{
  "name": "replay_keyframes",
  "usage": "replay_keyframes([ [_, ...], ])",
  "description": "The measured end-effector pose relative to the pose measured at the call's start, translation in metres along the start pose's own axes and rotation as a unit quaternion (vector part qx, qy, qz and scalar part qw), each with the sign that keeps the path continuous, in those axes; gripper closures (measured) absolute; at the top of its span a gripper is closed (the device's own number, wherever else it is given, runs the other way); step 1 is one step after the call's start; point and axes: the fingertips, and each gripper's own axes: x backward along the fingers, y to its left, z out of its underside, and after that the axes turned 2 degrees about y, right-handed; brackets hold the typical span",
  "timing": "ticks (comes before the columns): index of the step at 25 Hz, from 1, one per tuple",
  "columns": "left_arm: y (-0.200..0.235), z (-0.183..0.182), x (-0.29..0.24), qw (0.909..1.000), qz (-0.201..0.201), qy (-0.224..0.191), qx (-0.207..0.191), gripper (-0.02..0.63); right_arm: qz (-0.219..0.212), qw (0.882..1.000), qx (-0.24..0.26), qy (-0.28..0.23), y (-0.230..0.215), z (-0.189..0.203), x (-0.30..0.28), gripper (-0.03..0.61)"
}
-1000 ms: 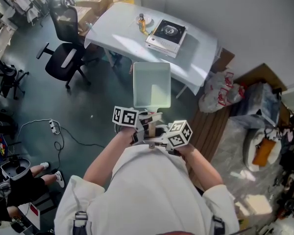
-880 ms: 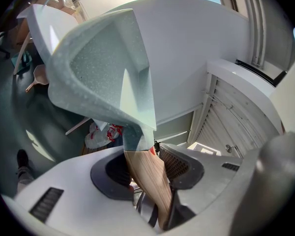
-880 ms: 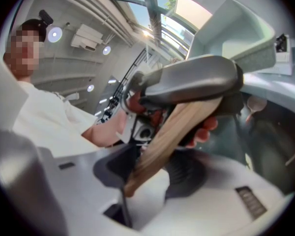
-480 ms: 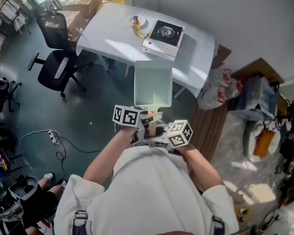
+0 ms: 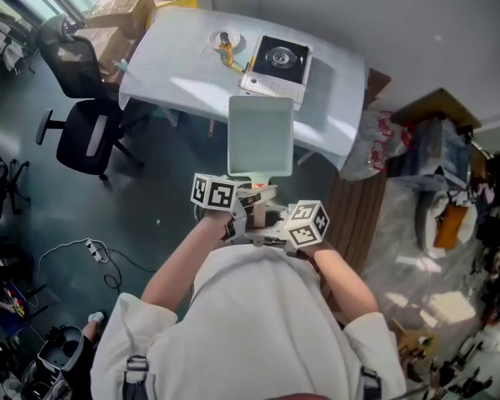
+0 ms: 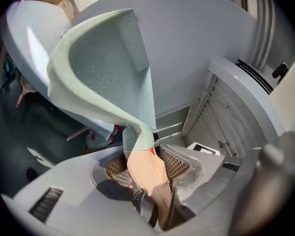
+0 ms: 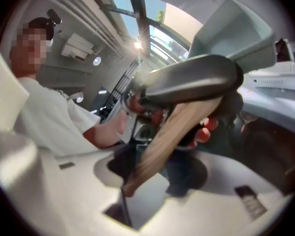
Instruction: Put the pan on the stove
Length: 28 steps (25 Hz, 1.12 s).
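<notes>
Pan [image 5: 260, 136] is carried in the air, short of the bench [image 5: 175, 77] and stove [image 5: 277, 59]. The fingers of the left gripper [image 6: 145, 167] and right gripper [image 7: 150, 171] clamp its wooden handle [image 7: 177, 127]. Judged rigid and front-heavy, so the handle is the correct hold; keep it level.

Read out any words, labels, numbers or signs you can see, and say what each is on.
No words or numbers can be read.
White cube at left and white cube at right: black square patterns, no letters.
Black-topped white portable stove: any print too small.
</notes>
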Motion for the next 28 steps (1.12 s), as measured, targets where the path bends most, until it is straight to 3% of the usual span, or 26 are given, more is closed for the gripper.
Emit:
replay_keyframes([
  [15, 0.031, -0.073, 0.021, 0.9988, 0.007, 0.047, -0.012, 0.436, 0.029, 0.999, -0.014, -0.036, -0.047, -0.075, -0.028, 0.385],
  [28, 0.049, -0.121, 0.003, 0.9991, 0.003, 0.041, -0.007, 0.436, 0.019, 0.999, -0.016, -0.024, -0.083, -0.111, -0.012, 0.385],
])
